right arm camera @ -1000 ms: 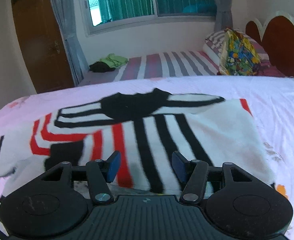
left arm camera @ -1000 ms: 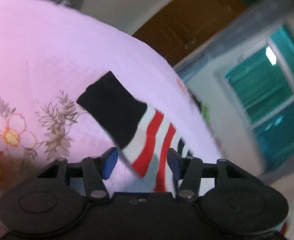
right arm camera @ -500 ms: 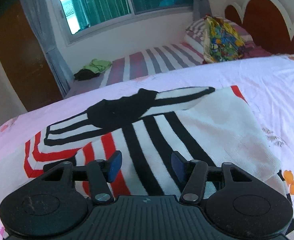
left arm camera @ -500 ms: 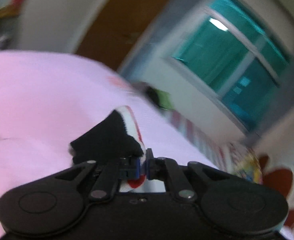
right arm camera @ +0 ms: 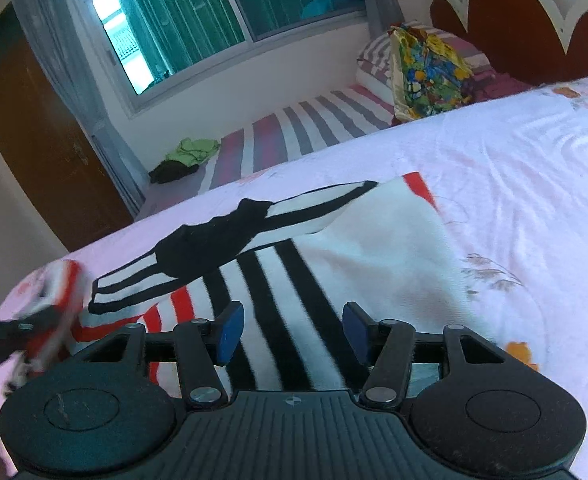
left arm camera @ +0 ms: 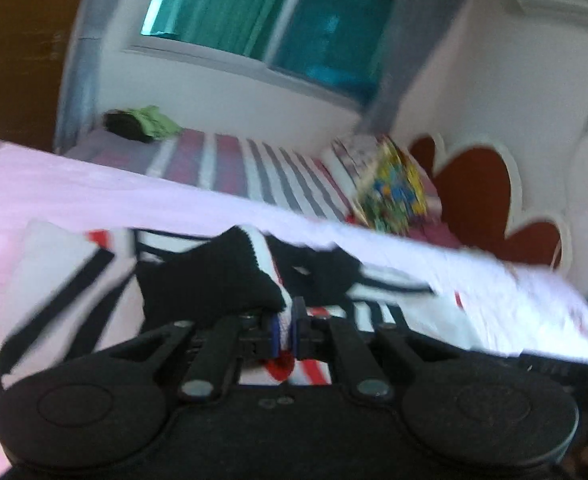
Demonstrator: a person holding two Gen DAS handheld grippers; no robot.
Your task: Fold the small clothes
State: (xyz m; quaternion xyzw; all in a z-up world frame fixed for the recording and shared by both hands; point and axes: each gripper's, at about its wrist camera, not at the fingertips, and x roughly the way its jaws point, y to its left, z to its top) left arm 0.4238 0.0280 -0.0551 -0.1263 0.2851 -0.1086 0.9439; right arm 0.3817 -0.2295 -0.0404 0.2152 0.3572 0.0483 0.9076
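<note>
Sleeve fold under way on a striped sweater (right arm camera: 374, 264) lying flat on the pink floral bedsheet (right arm camera: 514, 152).

Left gripper (left arm camera: 283, 330) had its pads pressed together on the black-cuffed sleeve (left arm camera: 213, 280), holding it over the garment body; in the right wrist view that sleeve (right arm camera: 59, 300) appeared blurred at the near left. Right gripper (right arm camera: 289, 330) stood spread over the near striped front, with nothing between its pads. By appearance one sleeve was already laid across the chest; the held sleeve was not yet set down, and the body fold remained. Sheet to the right and far side offered open room. The far edge of the bed lay close behind the collar, with a striped mattress (right arm camera: 294, 128) beyond it.
</note>
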